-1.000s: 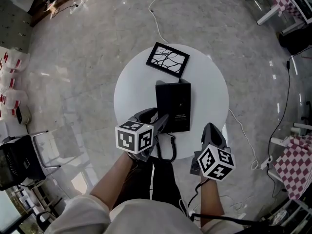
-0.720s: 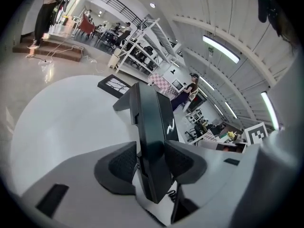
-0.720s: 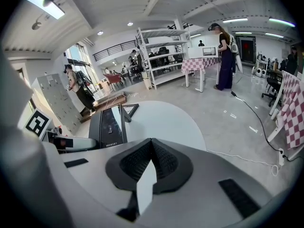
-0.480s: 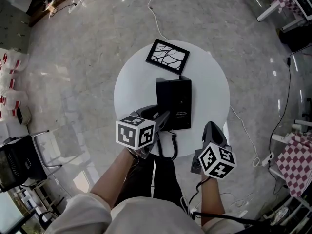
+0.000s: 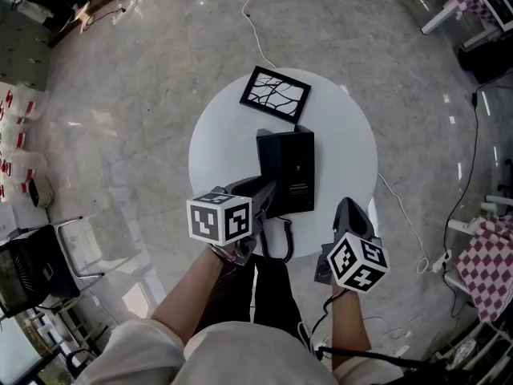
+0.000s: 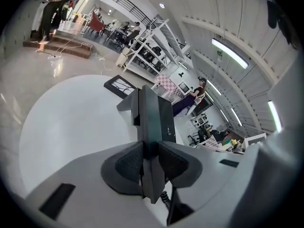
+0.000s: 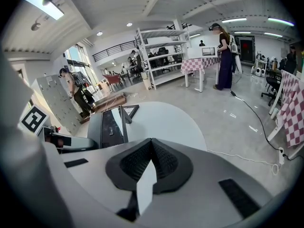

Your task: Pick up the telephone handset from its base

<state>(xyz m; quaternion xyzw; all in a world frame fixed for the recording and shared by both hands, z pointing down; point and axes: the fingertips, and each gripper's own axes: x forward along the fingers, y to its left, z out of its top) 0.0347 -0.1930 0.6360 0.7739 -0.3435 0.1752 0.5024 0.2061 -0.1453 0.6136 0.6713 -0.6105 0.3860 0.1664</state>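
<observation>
A black telephone base (image 5: 295,171) lies in the middle of the round white table (image 5: 220,147). Its handset (image 5: 267,184) rests along the base's left side. My left gripper (image 5: 265,197) reaches the handset's near end from the front left. In the left gripper view the handset (image 6: 151,122) runs away from me between the two ribbed pads (image 6: 129,164); the jaws have just been closing and both pads now press its sides. My right gripper (image 5: 350,212) hovers at the table's front right edge, shut and empty; its view shows the pads (image 7: 164,159) together.
A black-framed picture (image 5: 276,96) lies at the table's far edge, just behind the phone. The coiled cord (image 5: 282,243) hangs over the near rim. Cables trail across the marble floor; a chair (image 5: 48,259) stands at the left.
The left gripper's jaws have drawn in from wide open onto the handset's near end, and its marker cube has rolled slightly. The right gripper has stayed put.
</observation>
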